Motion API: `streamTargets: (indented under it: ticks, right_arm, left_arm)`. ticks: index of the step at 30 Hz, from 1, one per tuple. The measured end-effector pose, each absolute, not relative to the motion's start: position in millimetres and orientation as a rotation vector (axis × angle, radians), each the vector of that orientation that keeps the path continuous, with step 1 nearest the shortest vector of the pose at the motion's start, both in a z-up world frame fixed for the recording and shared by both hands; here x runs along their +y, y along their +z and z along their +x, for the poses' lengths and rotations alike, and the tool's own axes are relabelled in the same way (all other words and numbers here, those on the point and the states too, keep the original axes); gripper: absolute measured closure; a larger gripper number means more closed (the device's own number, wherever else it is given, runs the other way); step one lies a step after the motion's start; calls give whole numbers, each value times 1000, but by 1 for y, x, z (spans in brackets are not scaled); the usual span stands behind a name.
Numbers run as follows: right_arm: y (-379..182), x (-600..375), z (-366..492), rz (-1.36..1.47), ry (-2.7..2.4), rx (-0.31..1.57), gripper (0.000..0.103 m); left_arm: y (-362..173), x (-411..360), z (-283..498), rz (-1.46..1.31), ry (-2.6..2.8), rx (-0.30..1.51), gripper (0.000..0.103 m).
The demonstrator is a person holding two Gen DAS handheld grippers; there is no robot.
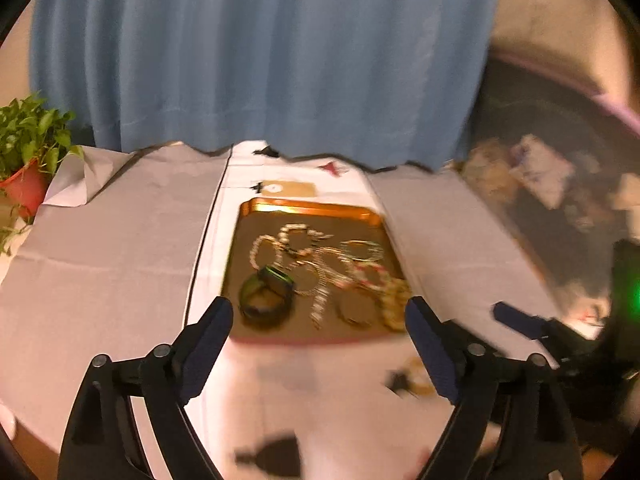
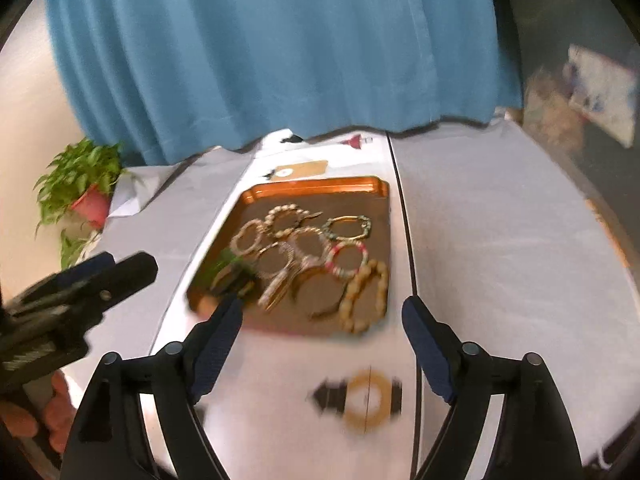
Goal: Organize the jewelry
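A copper tray (image 1: 308, 209) (image 2: 316, 187) sits on the white cloth and holds several bracelets and bangles. A black and green band (image 1: 266, 298) lies at its near left, blurred in the right wrist view (image 2: 230, 276). A tan bead bracelet (image 2: 364, 298) lies at the near right, next to a pink beaded bangle (image 2: 347, 259). My left gripper (image 1: 320, 320) is open and empty, just short of the tray's near edge. My right gripper (image 2: 322, 316) is open and empty over the tray's near edge. The left gripper also shows at the left in the right wrist view (image 2: 108, 276).
A potted plant (image 1: 28, 160) (image 2: 86, 188) stands at the table's far left. A blue curtain (image 1: 260, 52) hangs behind. Printed markers lie on the cloth near me, one a gold ring with black arrows (image 2: 362, 398). A tan tag (image 2: 302, 169) lies behind the tray.
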State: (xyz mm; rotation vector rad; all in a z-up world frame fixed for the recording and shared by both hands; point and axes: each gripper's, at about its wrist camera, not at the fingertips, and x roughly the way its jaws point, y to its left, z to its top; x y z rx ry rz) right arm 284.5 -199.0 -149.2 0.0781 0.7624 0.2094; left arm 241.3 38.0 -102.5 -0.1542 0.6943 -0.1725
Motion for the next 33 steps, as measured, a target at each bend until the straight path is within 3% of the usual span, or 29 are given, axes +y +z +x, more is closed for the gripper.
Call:
streamTargets:
  ticks: [5, 12, 20, 33]
  right_arm:
    - [-103, -181, 199, 16, 221, 692, 11]
    - [-40, -165, 94, -9, 263, 602, 9]
    - [5, -163, 14, 18, 245, 534, 2]
    - [9, -166, -21, -14, 147, 658, 2]
  left_arm:
    - [-48, 34, 160, -162, -196, 576, 10]
    - [17, 25, 60, -129, -175, 445, 0]
    - [27, 17, 10, -142, -58, 572, 0]
    - [19, -1, -33, -49, -17, 630, 0]
